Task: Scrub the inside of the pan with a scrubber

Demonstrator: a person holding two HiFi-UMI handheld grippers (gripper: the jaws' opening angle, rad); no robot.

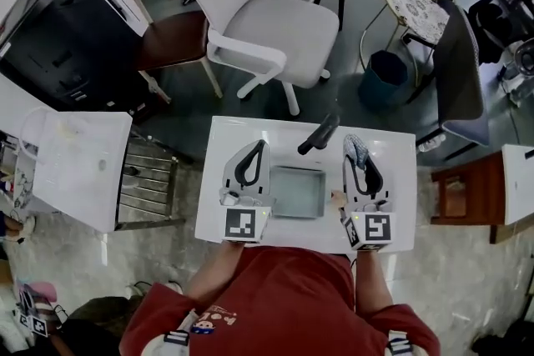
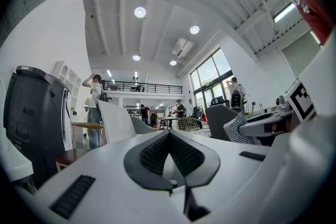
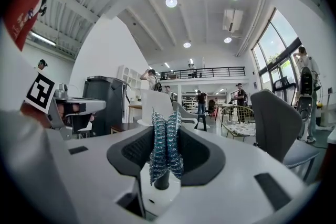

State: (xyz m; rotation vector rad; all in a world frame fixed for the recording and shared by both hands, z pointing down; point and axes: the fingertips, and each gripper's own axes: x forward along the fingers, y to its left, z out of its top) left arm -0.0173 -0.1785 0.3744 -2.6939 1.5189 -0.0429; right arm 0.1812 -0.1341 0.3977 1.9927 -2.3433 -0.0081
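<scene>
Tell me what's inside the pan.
Nothing: the pan shows a bare grey bottom. The scrubber is outside, clamped in the right gripper. The left gripper covers the left rim.

Your work surface is a white rectangular table (image 1: 225,137), set straight in front of you with its near edge at your body. One thing plainly lies on it: a square grey pan (image 1: 297,192), sitting flat around the middle of the top, nearer to your edge than to the far one. Its black handle (image 1: 319,134) angles away from you and to your right, reaching to about the far edge. Your left gripper (image 1: 263,144) is over the tabletop just left of the pan, your right gripper (image 1: 355,142) just right of it. You cannot tell whether either one rests on the surface.
</scene>
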